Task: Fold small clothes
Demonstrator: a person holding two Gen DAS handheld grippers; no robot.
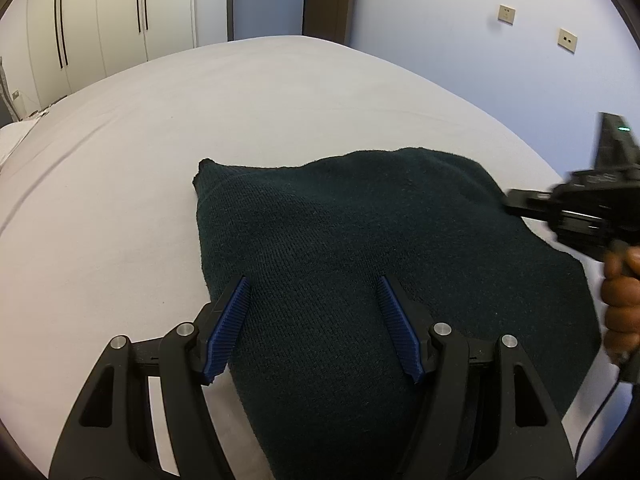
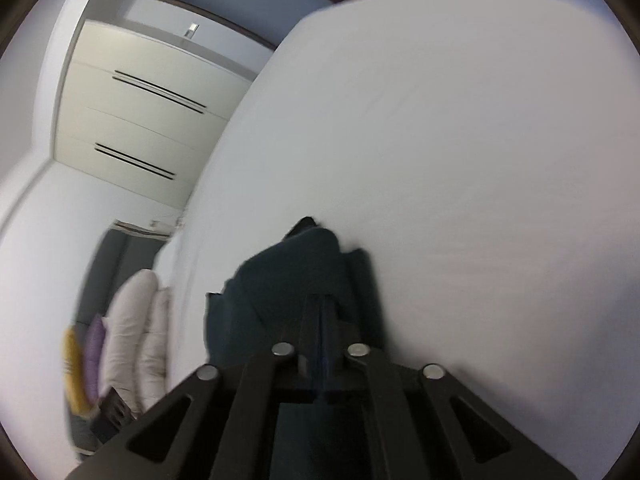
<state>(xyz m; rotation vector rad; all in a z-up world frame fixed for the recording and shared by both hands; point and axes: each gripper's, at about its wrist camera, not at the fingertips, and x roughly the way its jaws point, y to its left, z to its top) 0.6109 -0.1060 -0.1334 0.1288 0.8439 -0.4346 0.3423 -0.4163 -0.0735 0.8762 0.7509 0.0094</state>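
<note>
Bedroom with pale walls; white wardrobe doors [image 1: 100, 20] with long dark handles at the back left, dark door [image 1: 340, 0] ajar at the back centre, two wall sockets [image 1: 506, 13] on the right-hand wall; broad bed [image 1: 160, 160] under a smooth white sheet as working surface, faintly creased near its left edge. Dark green knitted garment [image 1: 360, 260] spread on the near right part of the sheet, one corner pointing back left, far edge raised. Left gripper [image 1: 314, 296] low over the near part of the knit, blue ribbed pads [image 1: 230, 328] wide apart, fabric lying between them. Right gripper [image 1: 516, 202] at the garment's right edge, reaching in from the right, held in a hand [image 1: 622, 300] by its grip; in the blurred right wrist view, right gripper [image 2: 322, 308] with fingers pressed together on a bunched fold of the same dark knit [image 2: 288, 280]; stacked pillows [image 2: 136, 328] beyond the bed edge at lower left.
</note>
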